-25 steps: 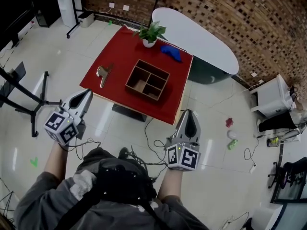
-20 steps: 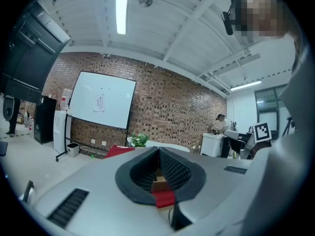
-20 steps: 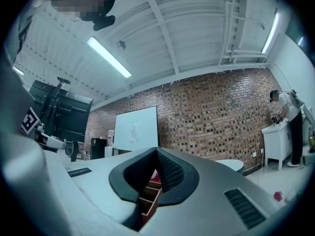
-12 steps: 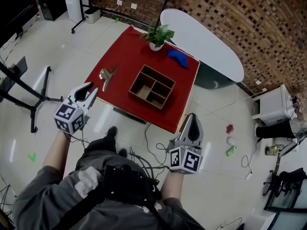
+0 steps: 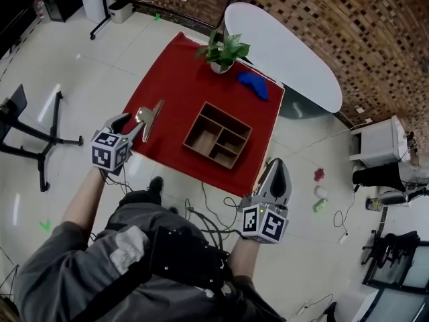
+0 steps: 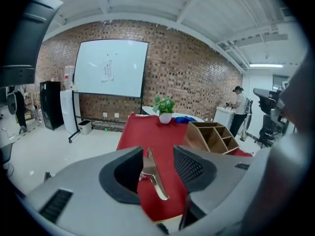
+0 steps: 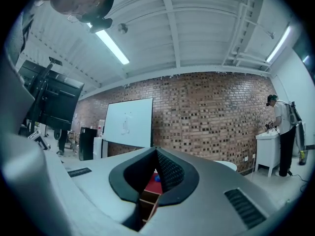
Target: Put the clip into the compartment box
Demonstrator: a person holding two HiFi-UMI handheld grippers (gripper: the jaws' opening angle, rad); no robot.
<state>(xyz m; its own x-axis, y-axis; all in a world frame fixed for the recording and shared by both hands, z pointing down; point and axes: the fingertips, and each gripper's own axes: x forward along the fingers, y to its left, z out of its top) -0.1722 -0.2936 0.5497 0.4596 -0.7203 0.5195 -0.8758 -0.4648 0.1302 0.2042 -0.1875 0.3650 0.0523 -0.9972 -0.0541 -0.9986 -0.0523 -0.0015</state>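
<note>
A metal clip (image 5: 149,118) lies on the red table (image 5: 181,79) near its front left edge. My left gripper (image 5: 131,124) is just short of the clip, and its jaws are opening. In the left gripper view the clip (image 6: 153,177) shows in the gap of the left gripper (image 6: 158,152), clear of both pads. The wooden compartment box (image 5: 218,135) stands mid-table, right of the clip; in the left gripper view the box (image 6: 211,135) is ahead to the right. My right gripper (image 5: 276,174) hangs shut over the floor before the table's front corner, holding nothing.
A potted plant (image 5: 223,51) and a blue object (image 5: 255,84) sit at the table's far side. A white oval table (image 5: 285,49) stands behind. Cables lie on the floor near my feet. A black stand (image 5: 33,136) is at left, and a person stands far right (image 6: 239,109).
The table has come closer in the head view. My left gripper has moved forward and up to the clip, and its jaws have spread. The right gripper has kept its place.
</note>
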